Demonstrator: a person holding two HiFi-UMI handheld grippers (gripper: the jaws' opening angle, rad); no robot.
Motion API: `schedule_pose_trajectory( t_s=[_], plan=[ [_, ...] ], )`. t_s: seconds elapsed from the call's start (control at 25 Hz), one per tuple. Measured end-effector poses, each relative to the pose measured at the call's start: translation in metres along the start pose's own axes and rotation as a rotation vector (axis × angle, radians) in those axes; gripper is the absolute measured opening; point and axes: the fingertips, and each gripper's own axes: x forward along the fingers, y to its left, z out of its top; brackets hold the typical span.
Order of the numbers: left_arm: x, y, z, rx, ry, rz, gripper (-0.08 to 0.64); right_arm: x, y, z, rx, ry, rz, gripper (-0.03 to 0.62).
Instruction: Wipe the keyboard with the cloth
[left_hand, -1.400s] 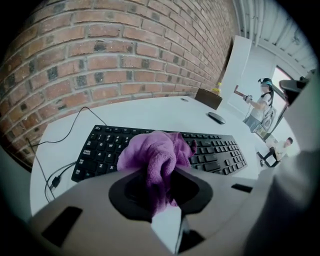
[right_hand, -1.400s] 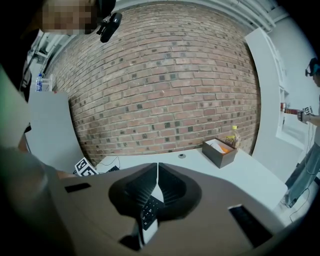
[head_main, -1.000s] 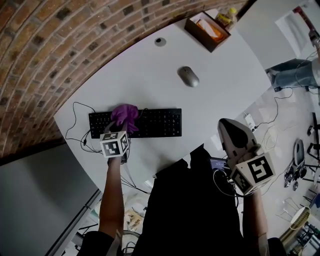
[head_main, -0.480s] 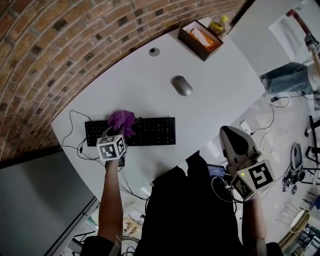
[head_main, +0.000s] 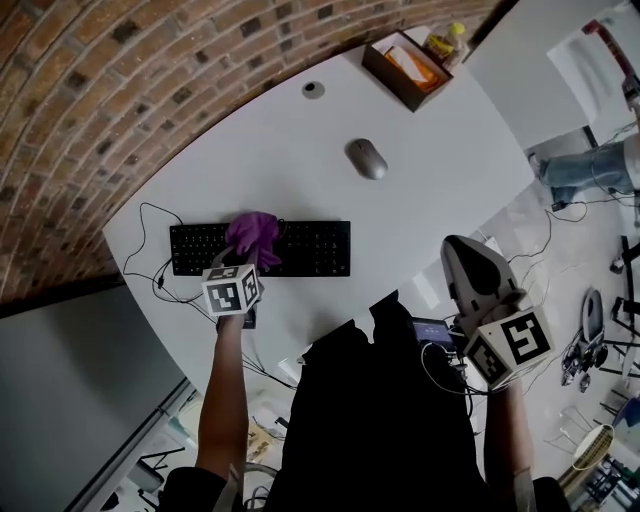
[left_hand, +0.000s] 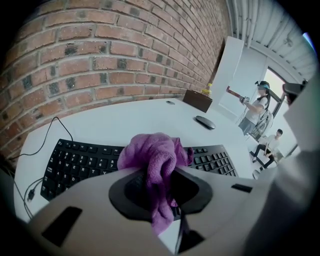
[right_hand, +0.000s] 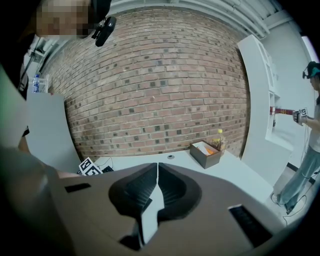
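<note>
A black keyboard (head_main: 310, 249) lies on the white table (head_main: 300, 190), and a bunched purple cloth (head_main: 253, 234) rests on its left-centre keys. My left gripper (head_main: 247, 263) reaches in from the near side and is shut on the cloth. In the left gripper view the cloth (left_hand: 154, 156) is pinched between the jaws of the left gripper (left_hand: 158, 172), spilling over the keyboard (left_hand: 75, 162). My right gripper (head_main: 458, 250) hangs off the table's near right edge. In the right gripper view the right gripper (right_hand: 158, 169) is shut with nothing in it.
A grey mouse (head_main: 367, 158) lies beyond the keyboard. A brown box (head_main: 405, 67) with a bottle beside it stands at the far right edge. A round grommet (head_main: 313, 89) sits at the back. A thin cable (head_main: 150, 215) runs from the keyboard's left end. Brick wall behind; a person stands at the right.
The left gripper and the cloth have slid slightly to the right along the keyboard. The right gripper has stayed about where it was.
</note>
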Motion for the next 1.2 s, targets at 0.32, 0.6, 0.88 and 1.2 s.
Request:
schedule_pose_trajectory(
  t_s=[0.32, 0.6, 0.88, 1.2],
  plan=[
    [-0.005, -0.018, -0.022, 0.008, 0.015, -0.013, 0.098, 0.002, 0.002, -0.004, 0.002, 0.006, 0.023, 0.02],
    [-0.011, -0.039, -0.042, -0.013, 0.015, -0.027, 0.098, 0.001, 0.001, -0.007, 0.01, 0.005, 0.036, 0.02],
    [-0.008, -0.062, -0.054, 0.062, 0.039, -0.059, 0.098, -0.001, -0.007, -0.009, 0.014, 0.005, 0.031, 0.02],
    [-0.001, -0.076, -0.049, 0.107, 0.058, -0.09, 0.098, -0.008, -0.025, -0.011, 0.025, 0.002, 0.01, 0.02]
  ],
)
